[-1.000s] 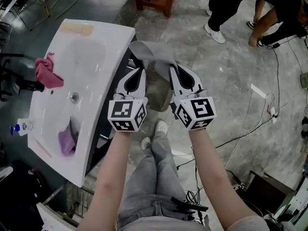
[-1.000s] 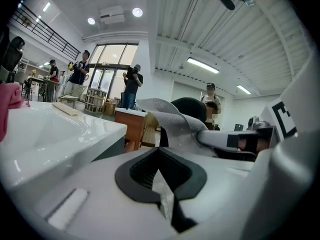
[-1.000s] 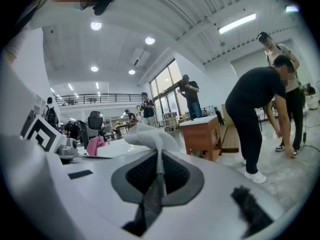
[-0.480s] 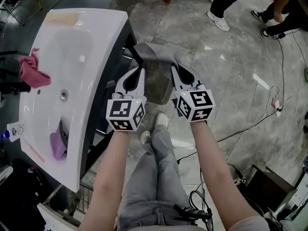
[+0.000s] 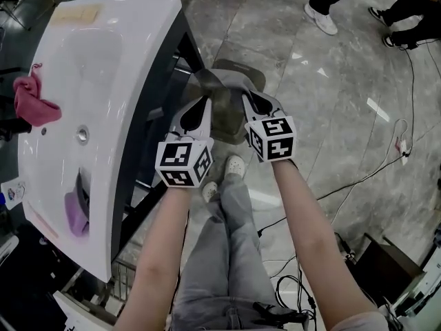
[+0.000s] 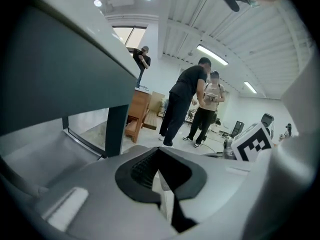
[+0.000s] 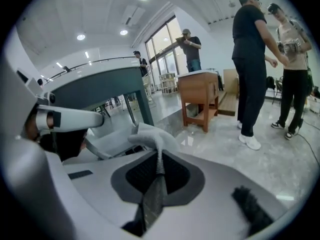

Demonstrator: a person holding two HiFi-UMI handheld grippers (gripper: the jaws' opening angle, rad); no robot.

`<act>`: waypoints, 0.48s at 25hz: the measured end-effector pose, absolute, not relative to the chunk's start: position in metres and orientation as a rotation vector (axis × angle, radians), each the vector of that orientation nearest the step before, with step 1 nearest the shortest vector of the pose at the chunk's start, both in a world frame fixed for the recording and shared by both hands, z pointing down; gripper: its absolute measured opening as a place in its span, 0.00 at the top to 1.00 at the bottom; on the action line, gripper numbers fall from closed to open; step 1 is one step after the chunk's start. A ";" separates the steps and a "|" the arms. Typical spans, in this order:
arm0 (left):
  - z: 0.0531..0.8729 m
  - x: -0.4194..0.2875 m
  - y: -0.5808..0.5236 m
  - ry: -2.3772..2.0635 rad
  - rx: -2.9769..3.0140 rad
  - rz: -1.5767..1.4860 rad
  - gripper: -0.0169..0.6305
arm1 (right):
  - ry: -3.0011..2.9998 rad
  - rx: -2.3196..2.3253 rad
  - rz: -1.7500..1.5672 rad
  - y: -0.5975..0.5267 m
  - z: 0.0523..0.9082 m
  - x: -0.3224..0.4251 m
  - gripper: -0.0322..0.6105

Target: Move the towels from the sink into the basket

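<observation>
Both grippers have come down, and the grey towel (image 5: 231, 81) came down with them. The left gripper (image 5: 204, 105) and the right gripper (image 5: 249, 98) each pinch one side of it tight. It hangs between them, just off the sink's (image 5: 131, 67) right edge, above the floor. A pink towel (image 5: 33, 102) lies at the sink's left edge. A purple towel (image 5: 74, 216) lies near its bottom corner.

Left tongs (image 5: 204, 102) and right tongs (image 5: 247, 97) have sunk beside the sink (image 5: 117, 67) (grey towel (image 5: 238, 80) with them).
</observation>
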State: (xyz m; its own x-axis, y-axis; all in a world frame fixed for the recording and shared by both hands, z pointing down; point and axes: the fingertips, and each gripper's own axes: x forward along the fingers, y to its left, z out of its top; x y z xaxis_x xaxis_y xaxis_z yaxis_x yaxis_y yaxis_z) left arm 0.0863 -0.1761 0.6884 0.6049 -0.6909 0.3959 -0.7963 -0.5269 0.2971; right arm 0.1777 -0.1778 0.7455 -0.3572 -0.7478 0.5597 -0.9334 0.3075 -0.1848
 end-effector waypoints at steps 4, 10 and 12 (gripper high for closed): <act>0.703 0.086 -0.177 -1.172 2.370 0.318 0.96 | -2.169 1.465 0.720 -0.179 0.777 0.175 0.90; 0.728 0.093 -0.179 -1.133 2.373 0.359 0.96 | -2.098 1.411 0.805 -0.179 0.827 0.170 0.90; 0.737 0.096 -0.177 -1.109 2.383 0.387 0.96 | -2.069 1.378 0.822 -0.177 0.845 0.167 0.90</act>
State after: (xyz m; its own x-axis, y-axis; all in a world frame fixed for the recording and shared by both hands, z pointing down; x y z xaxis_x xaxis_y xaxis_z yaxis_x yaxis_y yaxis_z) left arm 0.0955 -0.1774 0.7371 0.6314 -0.6379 0.4409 -0.7737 -0.5562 0.3034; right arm 0.1666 -0.1768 0.8448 -0.3489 -0.6191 0.7035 -0.9331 0.2992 -0.1994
